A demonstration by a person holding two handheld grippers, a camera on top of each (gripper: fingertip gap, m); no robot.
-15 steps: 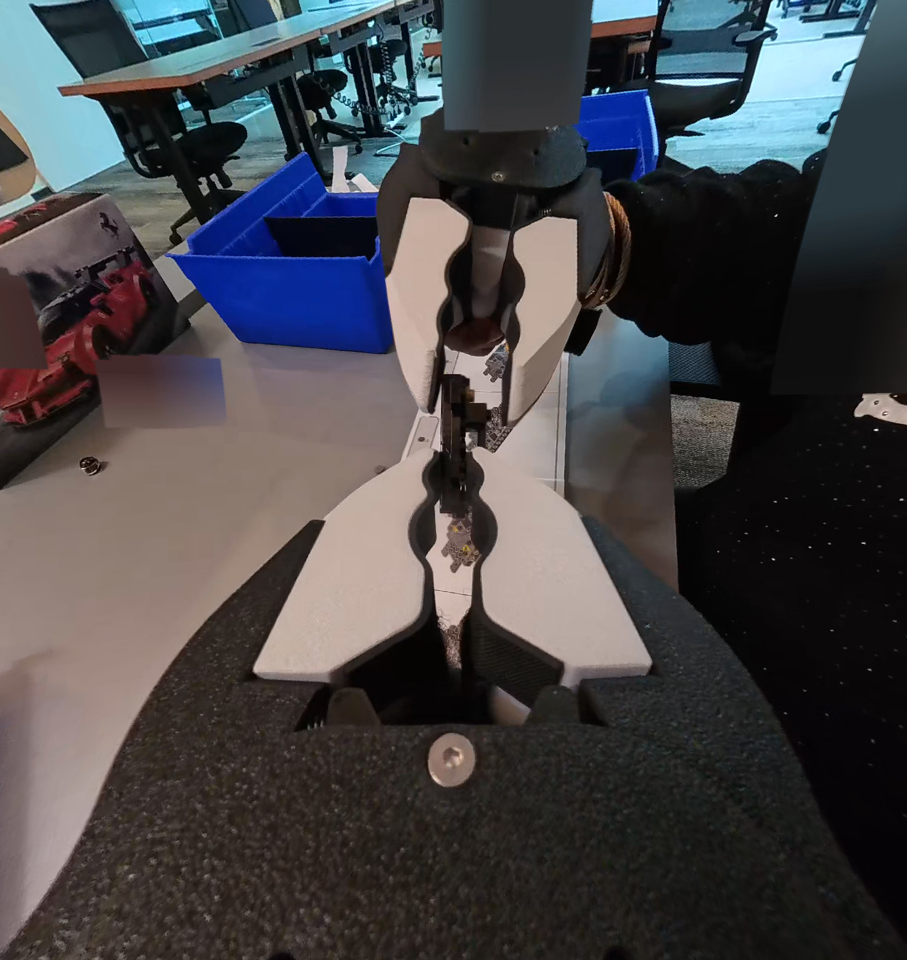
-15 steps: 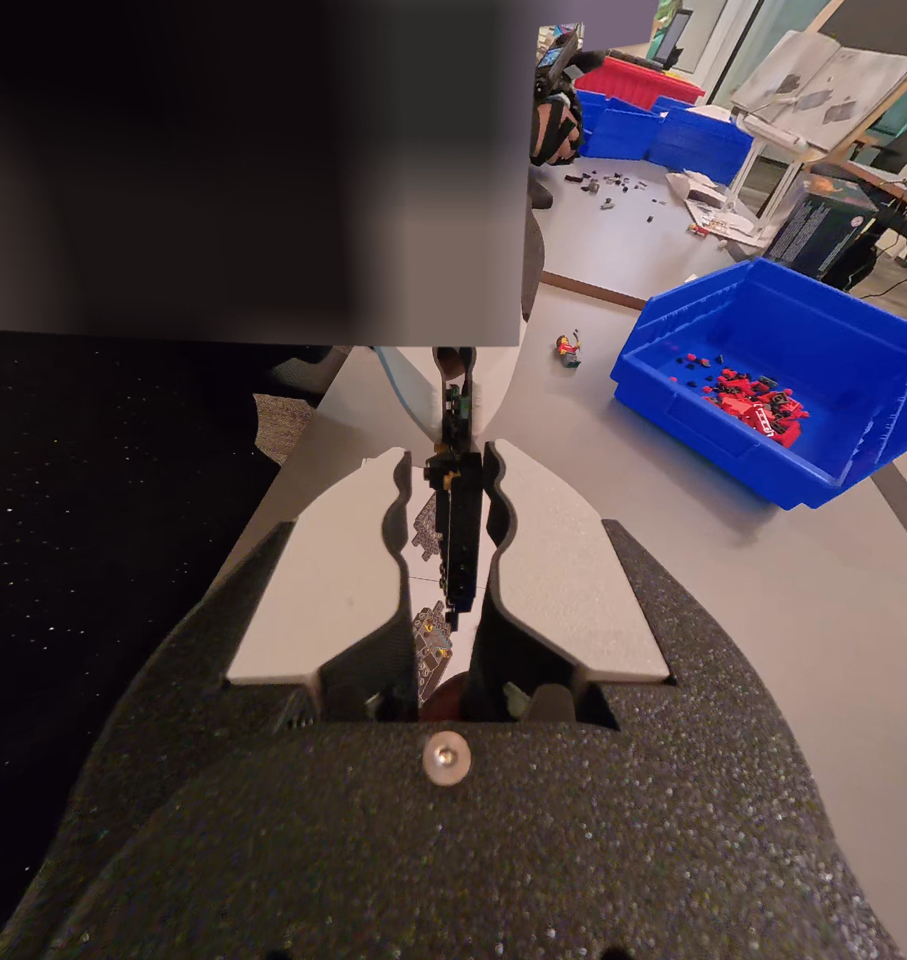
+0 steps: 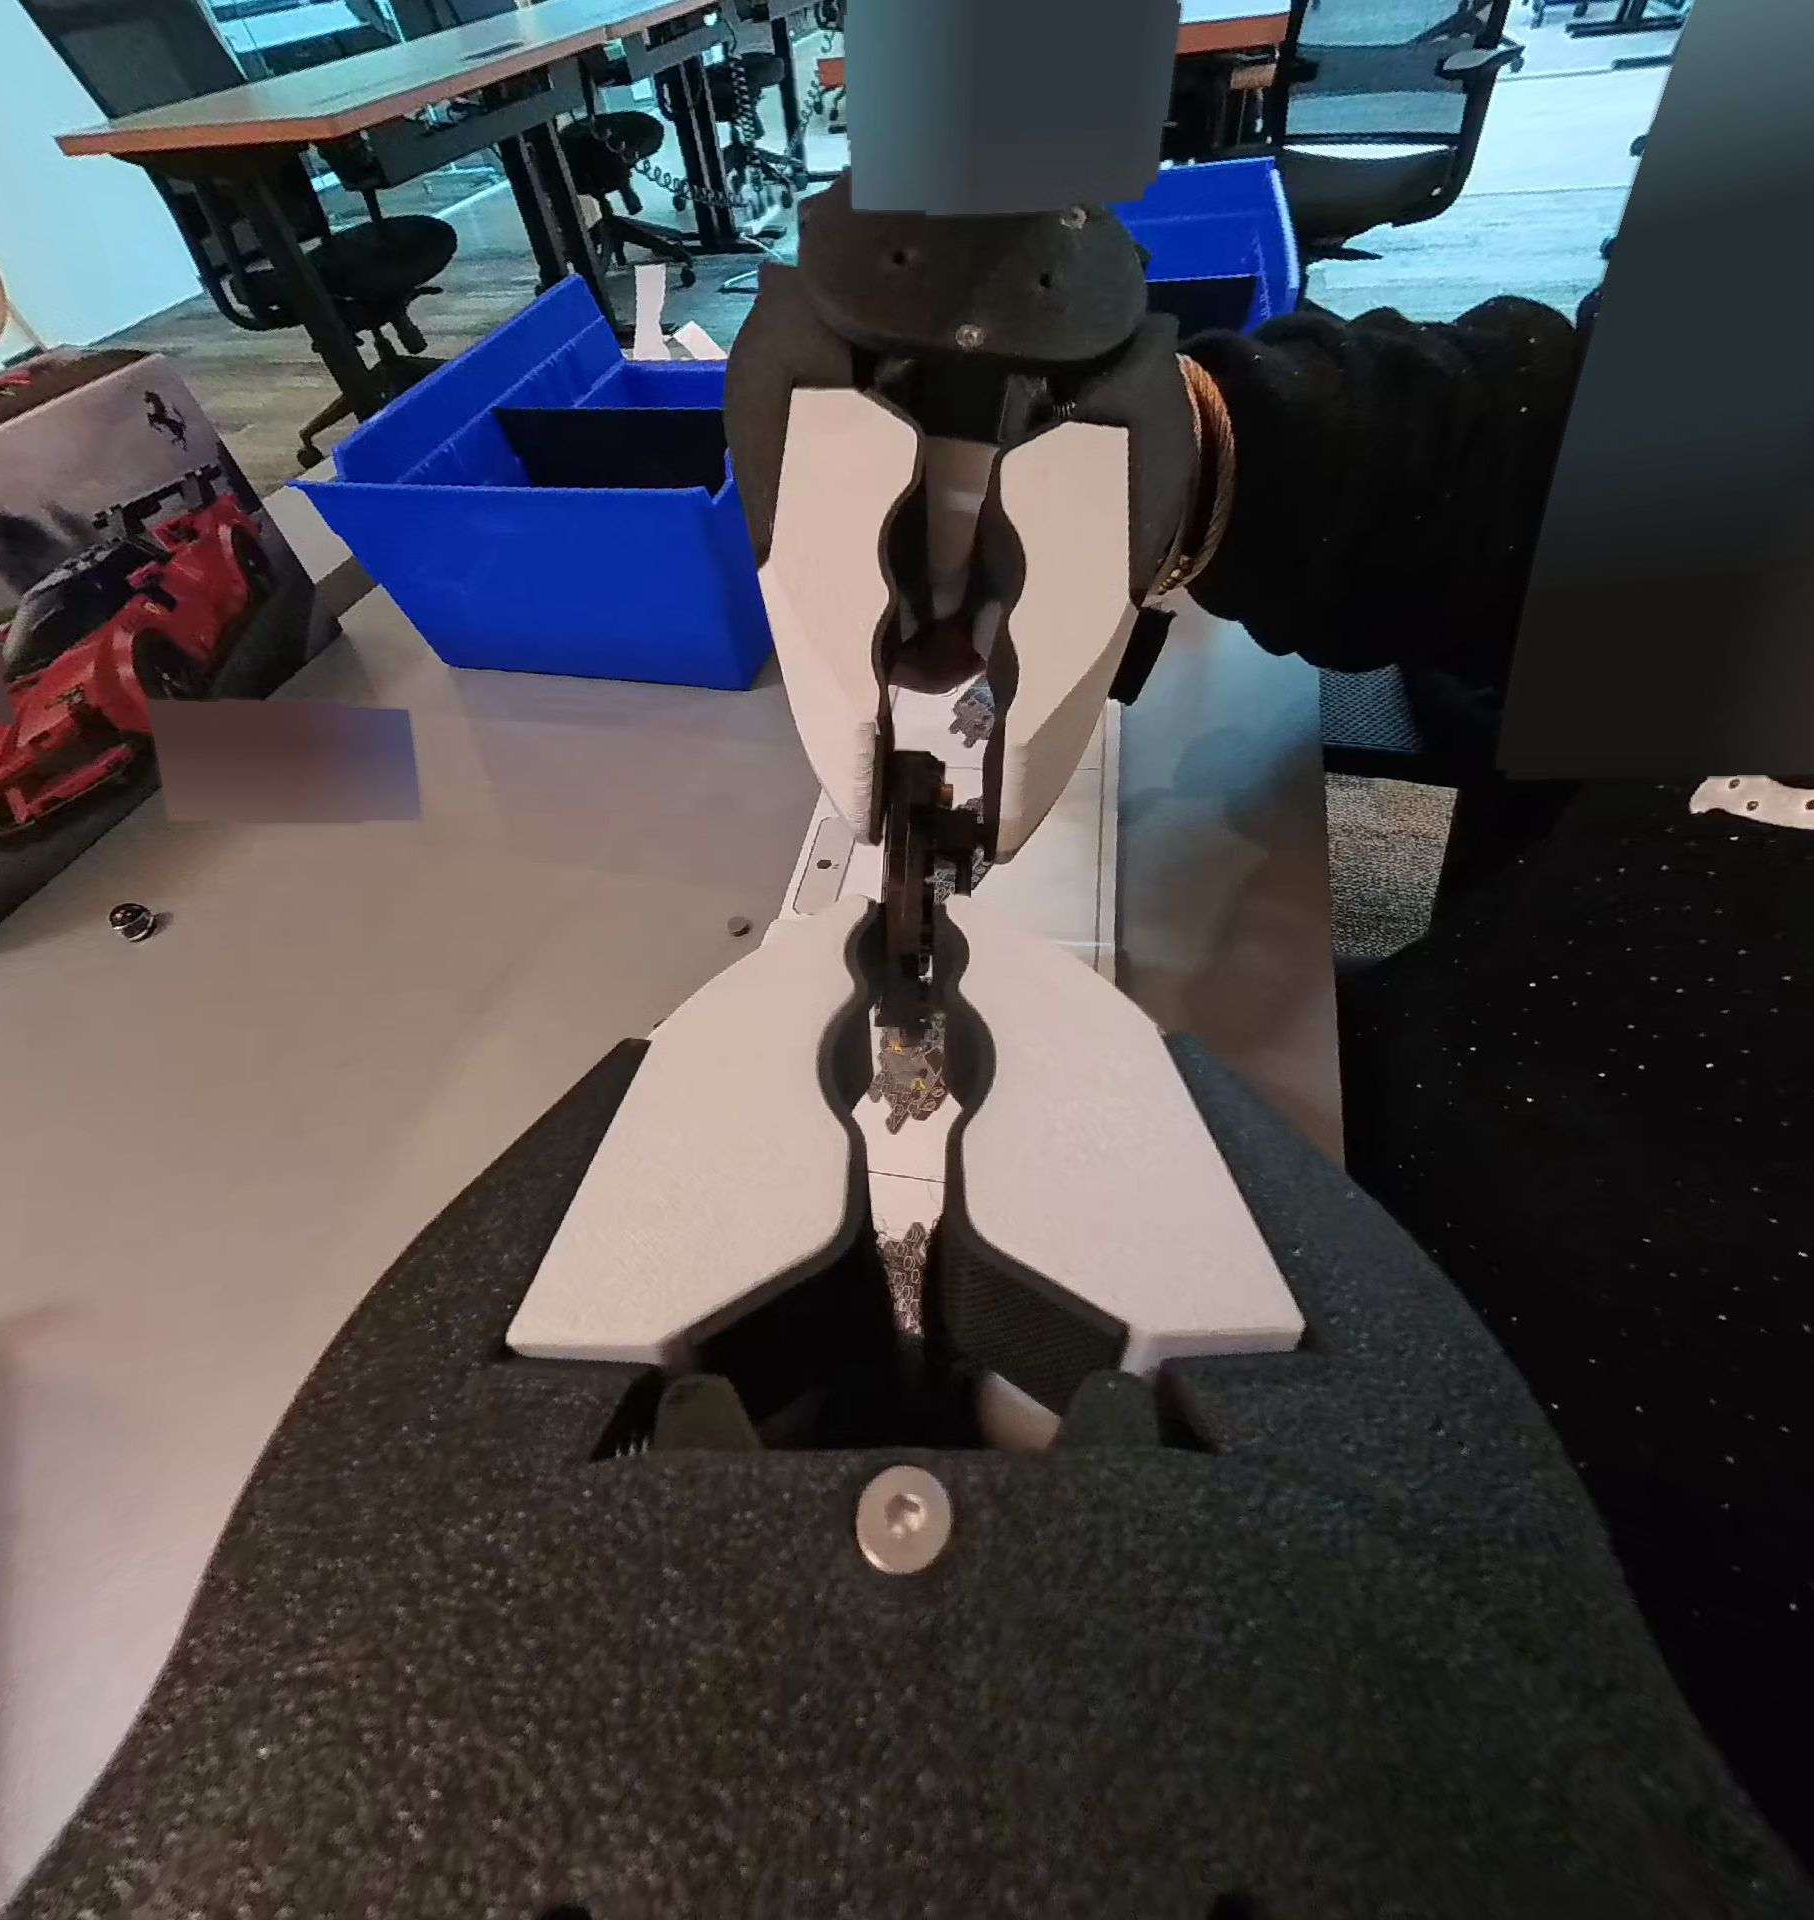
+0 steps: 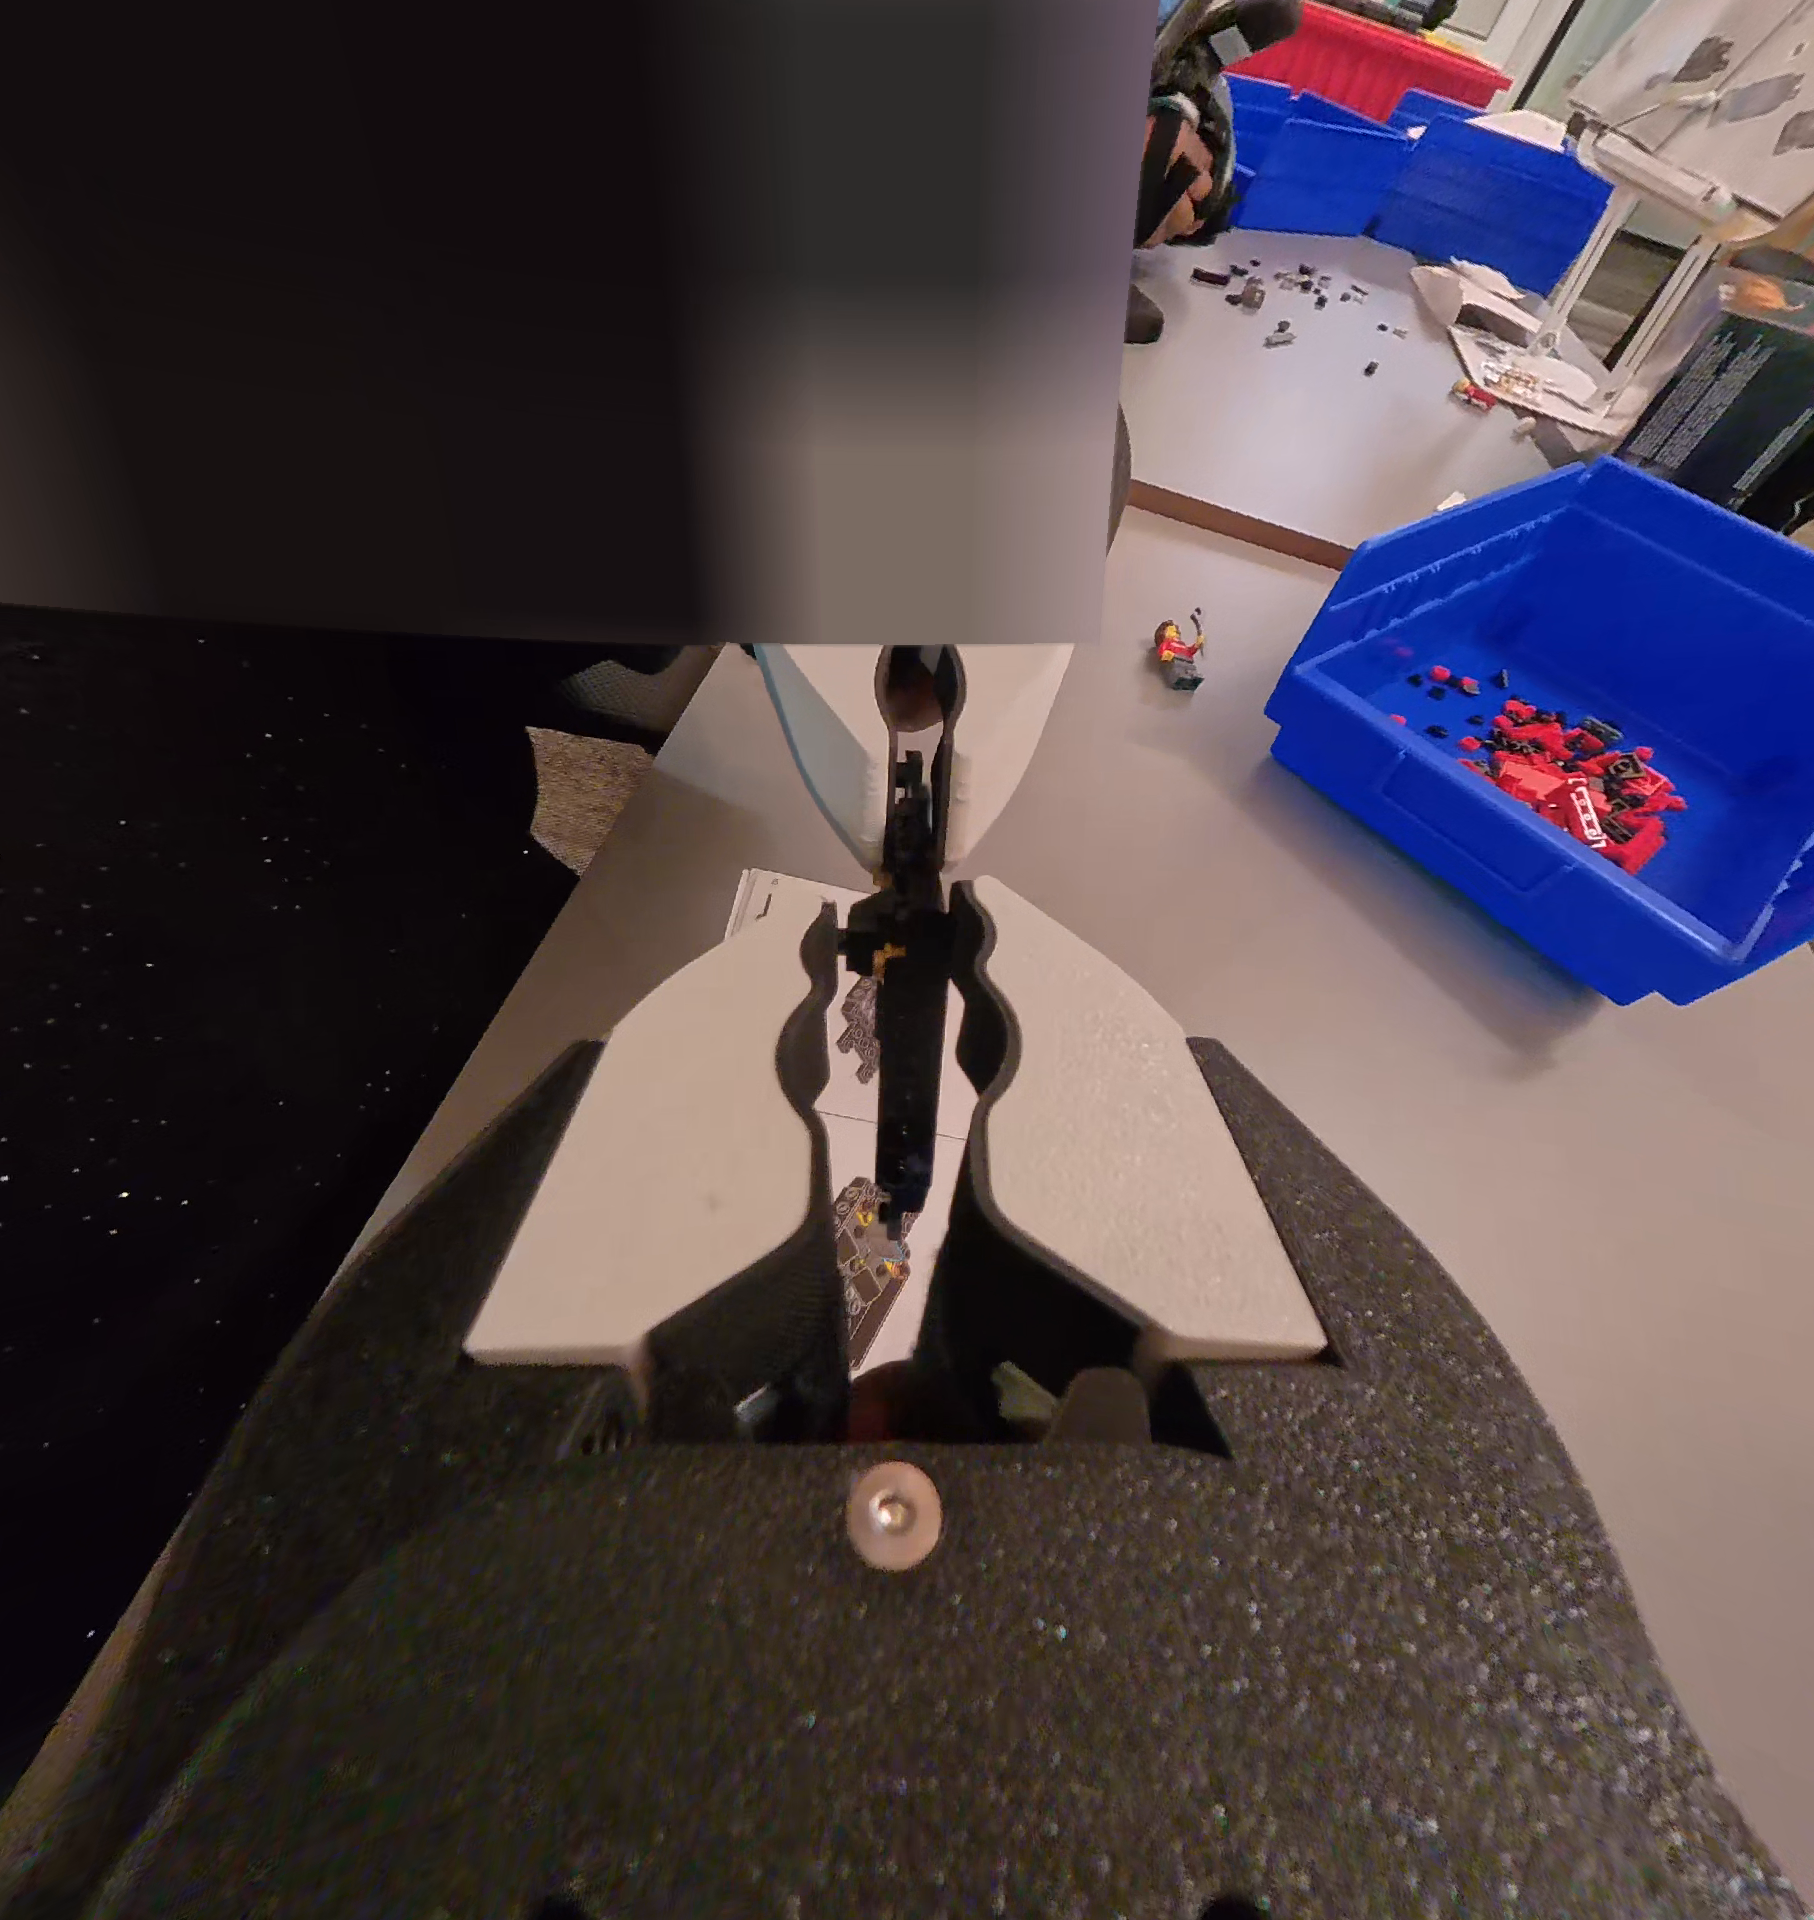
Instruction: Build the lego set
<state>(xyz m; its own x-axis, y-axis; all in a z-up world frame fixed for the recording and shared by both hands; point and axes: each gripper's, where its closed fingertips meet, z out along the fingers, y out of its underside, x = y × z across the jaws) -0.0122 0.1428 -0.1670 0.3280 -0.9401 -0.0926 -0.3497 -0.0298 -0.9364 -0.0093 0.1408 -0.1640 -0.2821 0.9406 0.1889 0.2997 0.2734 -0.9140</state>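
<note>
Left wrist view is showing us the black lego assembly [image 3: 911, 894] held up over the bench [image 3: 363, 1039], its long axis running straight from our left gripper [image 3: 908, 935] to the right gripper [image 3: 929, 821] facing it. Both sets of fingers are closing narrowly on opposite ends, tips nearly meeting. In the right wrist view the assembly [image 4: 908, 1049] is lying along the right gripper's [image 4: 898, 914] slot, so we judge any pressing must travel along that line.
</note>
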